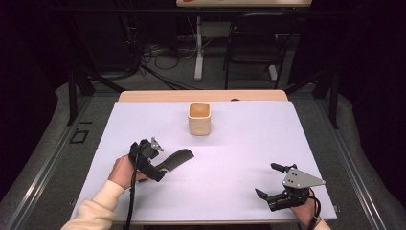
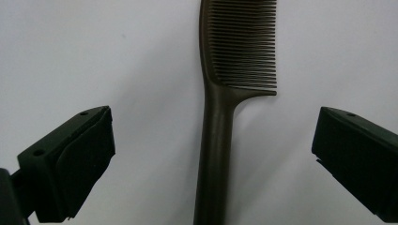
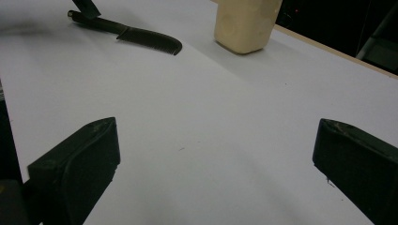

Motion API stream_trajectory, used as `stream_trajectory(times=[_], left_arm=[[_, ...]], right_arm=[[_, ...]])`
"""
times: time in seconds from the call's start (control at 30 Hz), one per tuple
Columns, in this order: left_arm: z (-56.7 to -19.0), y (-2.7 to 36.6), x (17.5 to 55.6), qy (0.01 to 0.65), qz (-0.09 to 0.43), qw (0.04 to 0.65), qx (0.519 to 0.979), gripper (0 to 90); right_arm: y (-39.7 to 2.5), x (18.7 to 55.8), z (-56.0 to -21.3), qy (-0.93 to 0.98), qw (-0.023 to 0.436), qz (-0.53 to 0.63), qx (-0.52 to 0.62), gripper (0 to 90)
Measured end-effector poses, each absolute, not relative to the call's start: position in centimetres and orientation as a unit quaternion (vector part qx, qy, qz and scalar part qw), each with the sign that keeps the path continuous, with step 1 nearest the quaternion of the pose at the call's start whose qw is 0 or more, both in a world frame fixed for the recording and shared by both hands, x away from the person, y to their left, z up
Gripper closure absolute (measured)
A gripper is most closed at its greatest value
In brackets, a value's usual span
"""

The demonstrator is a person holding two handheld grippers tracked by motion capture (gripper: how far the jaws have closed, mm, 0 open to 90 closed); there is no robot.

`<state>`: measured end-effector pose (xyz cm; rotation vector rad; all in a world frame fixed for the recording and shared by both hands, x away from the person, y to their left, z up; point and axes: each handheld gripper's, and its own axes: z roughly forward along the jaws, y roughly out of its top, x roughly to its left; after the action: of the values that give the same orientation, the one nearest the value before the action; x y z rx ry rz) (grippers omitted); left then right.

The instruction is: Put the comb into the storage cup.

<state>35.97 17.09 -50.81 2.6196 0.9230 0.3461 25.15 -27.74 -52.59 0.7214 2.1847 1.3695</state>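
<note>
**Q:** Which relation governs the coming move?

**A:** The lie of the comb [image 2: 220,140] against the left gripper [image 2: 213,159]. In the left gripper view the handle runs straight up the middle of the gap between the two jaws, which stand wide apart and hold nothing. The comb's long axis thus points directly ahead of the gripper, crosswise to the line on which the jaws close. Neither pad touches the handle. Judged from this, the jaws would only need to close to take it.

**Q:** And farther out along that axis?

**A:** The toothed head lies beyond the jaws, teeth facing the gripper's right. In the high view the comb [image 1: 179,157] rests flat on the white table [image 1: 249,143], its handle end under the left gripper [image 1: 152,160]. Beyond the head, well apart, stands the beige cup [image 1: 199,118], upright and open.

**Q:** Which hand is nearer?

**A:** The left, clearly. The right gripper [image 1: 272,181] sits at the near edge of the table, jaws wide and empty; from it the comb [image 3: 141,33] lies far ahead and to its left.
</note>
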Motion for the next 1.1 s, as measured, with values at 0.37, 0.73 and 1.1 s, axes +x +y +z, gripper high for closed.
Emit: stream_trajectory(times=[0.37, 0.73, 1.1], left_arm=[[-51.3, 16.4, 36.8, 0.309, 0.1, 0.132, 0.937, 11.0], [-51.8, 15.8, 37.6, 0.296, 0.079, 0.096, 0.947, 39.8], [-52.2, 15.4, 38.5, 0.284, 0.045, 0.071, 0.955, 60.2]], right_arm=[[-27.7, 25.2, -52.6, 0.796, 0.227, 0.497, 0.261, 0.5], [-27.7, 25.2, -52.7, 0.798, 0.223, 0.495, 0.261, 0.5], [-27.7, 25.2, -52.7, 0.798, 0.221, 0.495, 0.263, 0.5]])
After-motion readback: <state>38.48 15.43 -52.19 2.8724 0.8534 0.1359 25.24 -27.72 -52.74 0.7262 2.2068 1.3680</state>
